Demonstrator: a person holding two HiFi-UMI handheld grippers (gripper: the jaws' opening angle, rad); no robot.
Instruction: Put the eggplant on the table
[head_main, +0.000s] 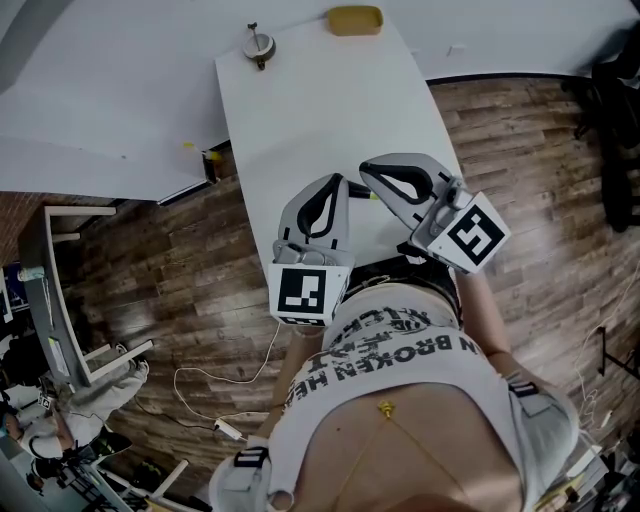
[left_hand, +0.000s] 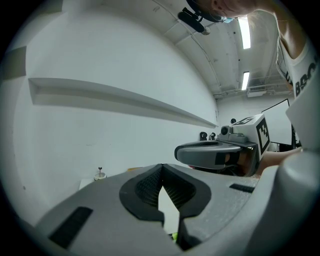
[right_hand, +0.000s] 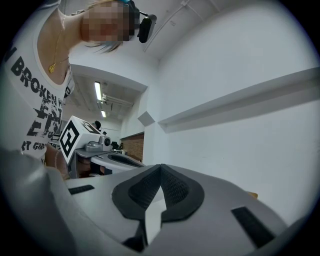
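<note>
The left gripper (left_hand: 161, 167) is clenched, its ribbed black pads meeting at the tips with nothing caught between them. The right gripper (right_hand: 160, 166) is clamped shut the same way and is equally empty. Seen from the head view, the two grey tools sit side by side over the near end of a long white table (head_main: 300, 110), noses close together and angled toward each other. Each carries its marker cube at the rear, the left cube (head_main: 303, 292) just above the person's printed white shirt (head_main: 400, 350) and the right cube (head_main: 472, 233) out to the side. The eggplant cannot be made out in any view. At the table's far end rests a shallow yellow dish (head_main: 355, 20), with a small round object (head_main: 258, 44) near the far left corner, well apart from both grippers. Dark wood flooring (head_main: 180, 250) flanks the table, and white walls fill both gripper views.
</note>
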